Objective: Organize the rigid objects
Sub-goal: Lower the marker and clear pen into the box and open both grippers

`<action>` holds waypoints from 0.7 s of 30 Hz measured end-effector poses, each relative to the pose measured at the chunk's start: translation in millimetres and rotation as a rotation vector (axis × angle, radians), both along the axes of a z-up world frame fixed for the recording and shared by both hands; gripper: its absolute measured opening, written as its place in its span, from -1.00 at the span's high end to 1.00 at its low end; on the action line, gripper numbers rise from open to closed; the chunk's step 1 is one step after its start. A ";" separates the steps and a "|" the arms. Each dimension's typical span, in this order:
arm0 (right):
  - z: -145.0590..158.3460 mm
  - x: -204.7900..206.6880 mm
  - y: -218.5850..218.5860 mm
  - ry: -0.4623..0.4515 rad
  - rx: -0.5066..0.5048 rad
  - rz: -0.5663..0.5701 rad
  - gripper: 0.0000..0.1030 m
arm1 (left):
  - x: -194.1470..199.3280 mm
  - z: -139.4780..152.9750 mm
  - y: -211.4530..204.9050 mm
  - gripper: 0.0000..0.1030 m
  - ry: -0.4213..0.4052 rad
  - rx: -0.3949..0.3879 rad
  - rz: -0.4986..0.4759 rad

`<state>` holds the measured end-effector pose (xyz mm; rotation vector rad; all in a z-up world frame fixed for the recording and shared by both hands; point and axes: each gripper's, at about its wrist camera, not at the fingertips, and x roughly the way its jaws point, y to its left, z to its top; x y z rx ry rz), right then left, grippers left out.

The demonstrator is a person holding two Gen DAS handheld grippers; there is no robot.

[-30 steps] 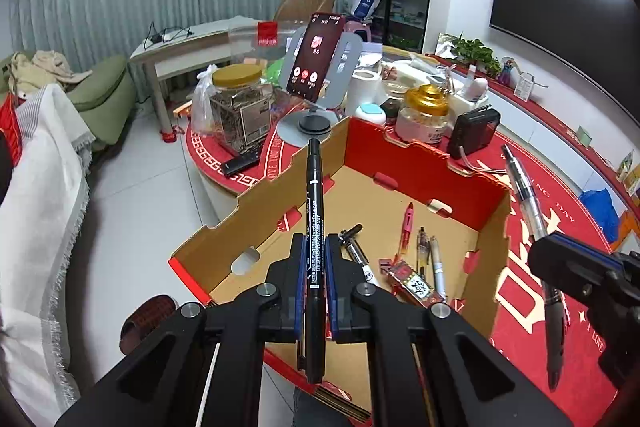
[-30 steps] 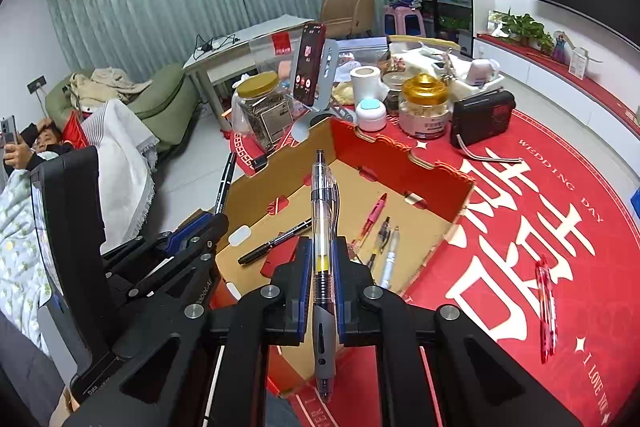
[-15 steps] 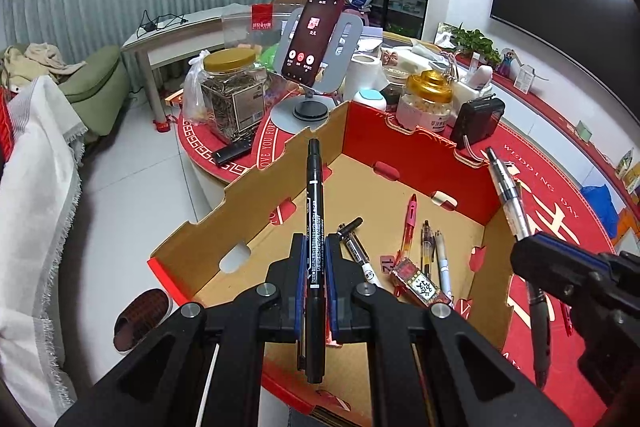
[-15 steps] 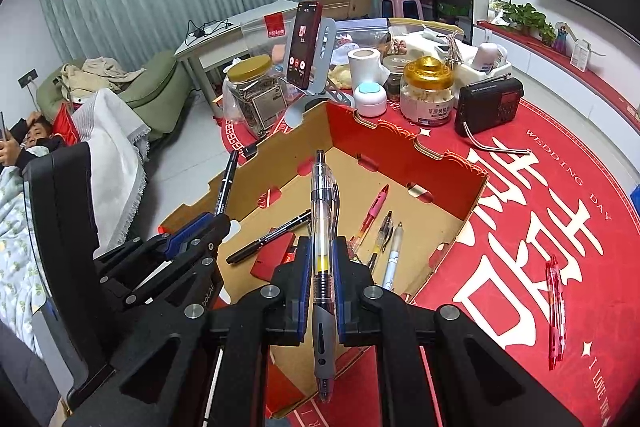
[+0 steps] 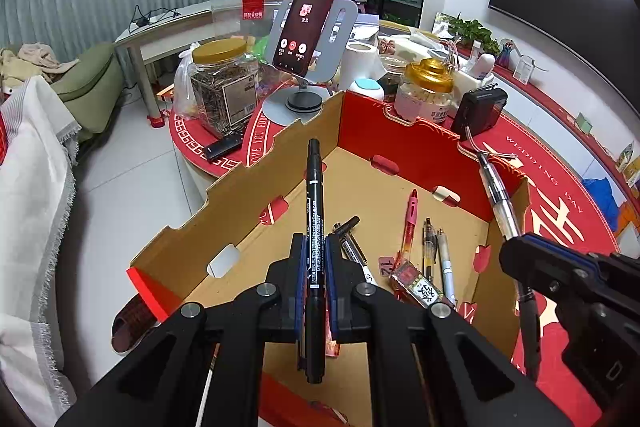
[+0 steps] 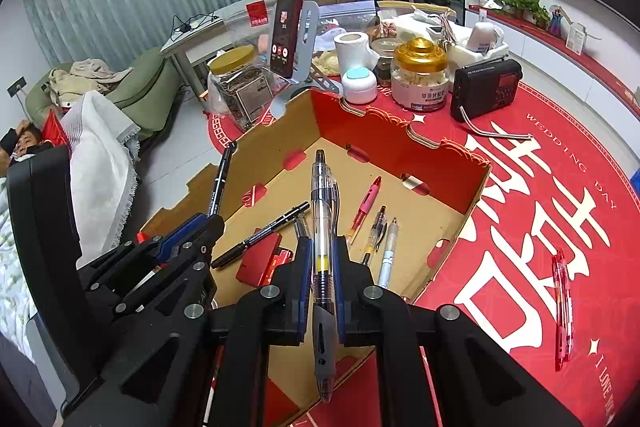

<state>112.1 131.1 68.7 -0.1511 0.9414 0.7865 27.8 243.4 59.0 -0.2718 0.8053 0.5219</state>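
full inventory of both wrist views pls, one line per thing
cardboard box: 1, brown, red inside walls, table centre
black marker: 1, in left gripper, over box
clear pen: 1, in right gripper, over box
loose black marker: 1, on box floor
pink pen: 1, on box floor
red pen: 1, on tablecloth right of box
phone: 1, red, on grey stand behind box
gold-lid jars: 2, behind box
radio: 1, black, right of jars
tablecloth: 1, red
left gripper: black, jaws shut on marker
right gripper: black, jaws shut on pen
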 end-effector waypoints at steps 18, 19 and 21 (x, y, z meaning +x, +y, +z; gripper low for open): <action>-31.9 19.4 5.6 0.035 -0.079 -0.029 0.78 | 32.2 -21.5 -5.3 0.18 0.125 0.032 -0.069; -34.4 19.5 5.2 0.037 -0.086 -0.024 0.78 | 32.3 -22.8 -6.3 -0.35 0.130 0.036 -0.071; -35.6 19.4 2.4 0.020 -0.101 -0.035 0.66 | 31.0 -24.0 -7.1 -0.53 0.139 0.067 -0.056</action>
